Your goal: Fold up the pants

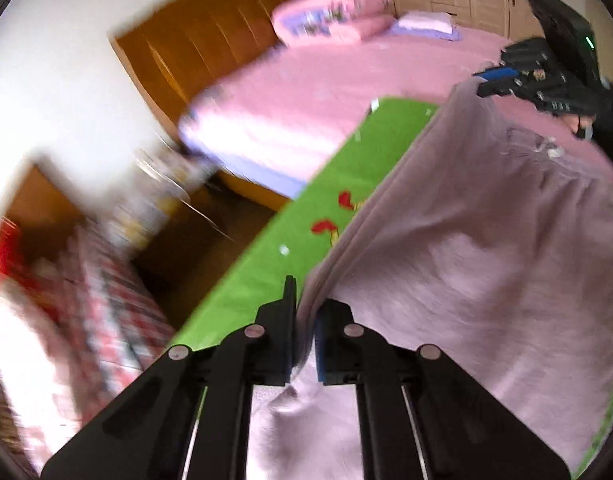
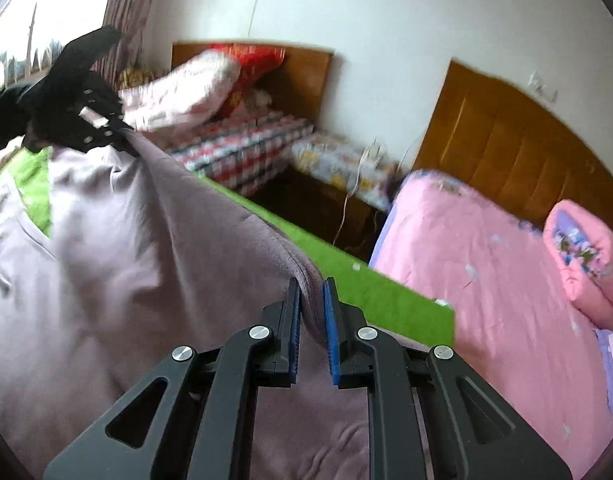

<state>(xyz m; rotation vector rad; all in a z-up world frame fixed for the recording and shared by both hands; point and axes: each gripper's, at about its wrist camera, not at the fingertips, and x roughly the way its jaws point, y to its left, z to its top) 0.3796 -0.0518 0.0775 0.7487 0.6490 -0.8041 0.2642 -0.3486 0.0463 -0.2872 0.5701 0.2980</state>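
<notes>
The pale lilac pants (image 1: 466, 248) hang stretched between my two grippers above a green mat (image 1: 306, 216). My left gripper (image 1: 306, 308) is shut on one edge of the pants. It also shows in the right wrist view (image 2: 122, 136) at the upper left, pinching the cloth. My right gripper (image 2: 311, 300) is shut on the other end of the pants (image 2: 146, 248). It shows in the left wrist view (image 1: 486, 82) at the upper right, holding the cloth's far corner. The cloth edge runs taut between the two grips. Both views are motion-blurred.
The green mat (image 2: 386, 292) has red flower prints. A bed with a pink cover (image 2: 486, 264) and a wooden headboard (image 2: 506, 140) stands beside it, with a rolled pink quilt (image 2: 586, 252). A second bed with a checked cover (image 2: 242, 148) and a nightstand (image 2: 338, 168) are beyond.
</notes>
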